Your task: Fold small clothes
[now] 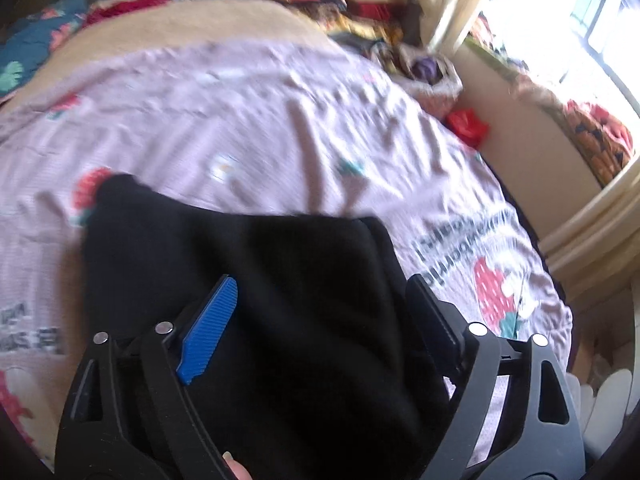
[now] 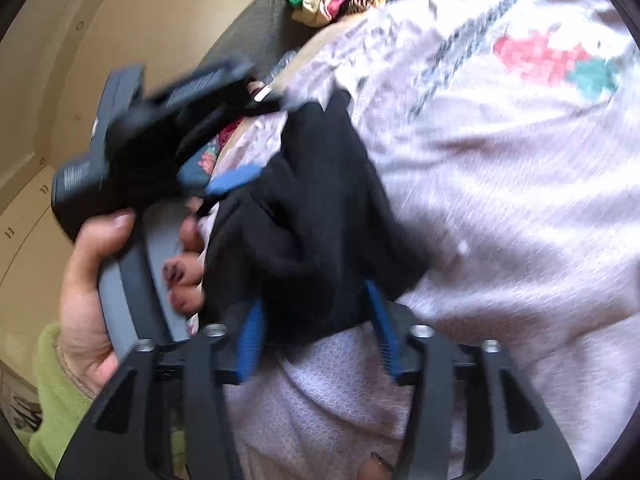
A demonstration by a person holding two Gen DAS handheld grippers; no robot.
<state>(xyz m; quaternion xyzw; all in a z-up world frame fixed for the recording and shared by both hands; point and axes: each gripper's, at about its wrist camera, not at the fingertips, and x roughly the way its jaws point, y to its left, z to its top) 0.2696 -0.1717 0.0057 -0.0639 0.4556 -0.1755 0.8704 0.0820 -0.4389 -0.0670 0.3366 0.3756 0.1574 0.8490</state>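
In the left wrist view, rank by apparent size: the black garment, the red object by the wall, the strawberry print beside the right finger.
1. black garment, though it lies nearest the camera.
2. strawberry print.
3. red object, slightly smaller and farther away, so this pair is uncertain.

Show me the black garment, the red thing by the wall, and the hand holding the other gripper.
black garment (image 1: 280,300), left wrist view, middle of the dark cloth.
red thing (image 1: 467,126), left wrist view, its centre beyond the bed's edge.
hand (image 2: 86,292), right wrist view, on the palm below the thumb.
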